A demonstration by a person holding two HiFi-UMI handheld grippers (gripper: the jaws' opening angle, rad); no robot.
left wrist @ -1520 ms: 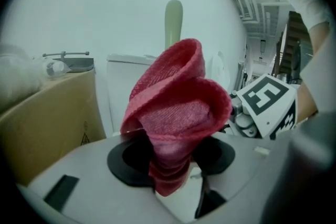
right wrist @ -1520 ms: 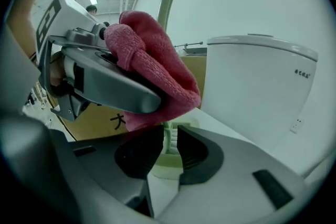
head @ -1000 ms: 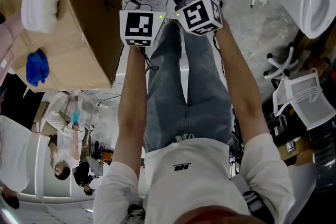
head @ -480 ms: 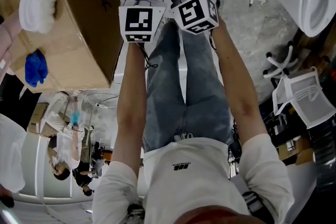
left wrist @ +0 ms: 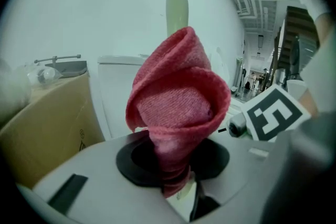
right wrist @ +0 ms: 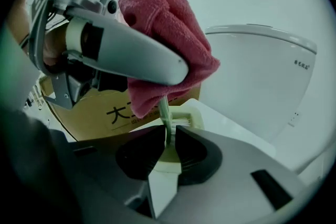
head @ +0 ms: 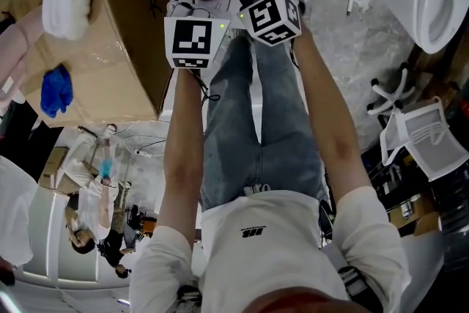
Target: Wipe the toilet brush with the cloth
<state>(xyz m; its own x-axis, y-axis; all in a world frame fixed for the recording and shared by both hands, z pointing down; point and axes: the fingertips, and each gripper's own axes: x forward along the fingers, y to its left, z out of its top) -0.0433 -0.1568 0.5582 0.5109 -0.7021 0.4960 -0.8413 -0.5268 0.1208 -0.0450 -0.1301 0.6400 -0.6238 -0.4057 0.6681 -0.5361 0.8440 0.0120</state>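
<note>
Your left hand-held gripper (left wrist: 173, 160) is clenched on the red knitted cloth (left wrist: 176, 107). Its jaws have just been closing, and the lower folds of the cloth are pinched between the black pads. Above the pads the cloth opens into a loose cone wrapped around the pale green plastic toilet brush (right wrist: 165, 110). The rounded handle end (left wrist: 177, 8) stands out of the cloth at 12 o'clock.

Your right hand-held gripper (right wrist: 168, 136) is grasping the brush lower down, with both pads pressed on the thin green shaft. White bristles (right wrist: 184, 122) show just beyond the pads at 1 o'clock. In the right gripper view the cloth bunches around the shaft directly above this grip. The grey body of the left hand-held gripper reaches in from 10 o'clock and touches the cloth.

In the head view the two marker cubes sit side by side near the top centre. The cloth and handle end are just beyond them at 12 o'clock. A brown cardboard box (head: 117, 62) lies at 9 o'clock of the cubes. A white ceramic toilet (right wrist: 262, 76) stands behind the brush at 2 o'clock in the right gripper view.
</note>
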